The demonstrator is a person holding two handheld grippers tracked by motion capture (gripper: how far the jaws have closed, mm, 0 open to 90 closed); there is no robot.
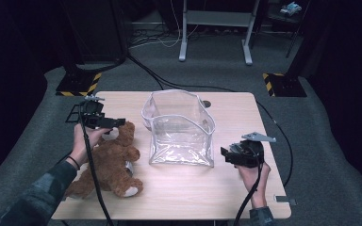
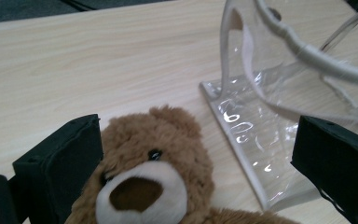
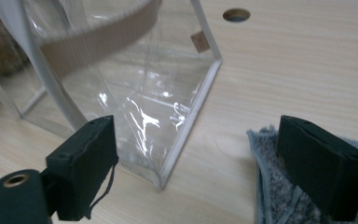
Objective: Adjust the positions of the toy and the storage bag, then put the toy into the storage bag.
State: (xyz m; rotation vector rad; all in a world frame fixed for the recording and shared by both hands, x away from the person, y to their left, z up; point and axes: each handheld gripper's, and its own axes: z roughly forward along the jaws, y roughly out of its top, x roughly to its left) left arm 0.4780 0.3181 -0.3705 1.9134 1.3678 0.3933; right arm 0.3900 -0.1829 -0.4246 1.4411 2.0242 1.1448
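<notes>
A brown teddy bear [image 1: 111,160] lies on its back at the left of the wooden table [image 1: 245,197]. My left gripper [image 1: 115,123] hovers over the bear's head with its jaws wide open. In the left gripper view the bear's face [image 2: 154,154] sits between the two black jaws, and neither pad presses on it. A clear plastic bag [image 1: 181,129] stands open at the table's middle. My right gripper [image 1: 225,154] is low at the bag's right side and open, with the bag's lower corner [image 3: 168,168] in front of the jaws and nothing held.
A grey cloth [image 3: 279,196] lies on the table under the right gripper's right jaw. A round hole [image 3: 236,15] is in the tabletop behind the bag. Cables run off the table's edges to the carpet floor, where stand legs [image 1: 184,52] rise beyond.
</notes>
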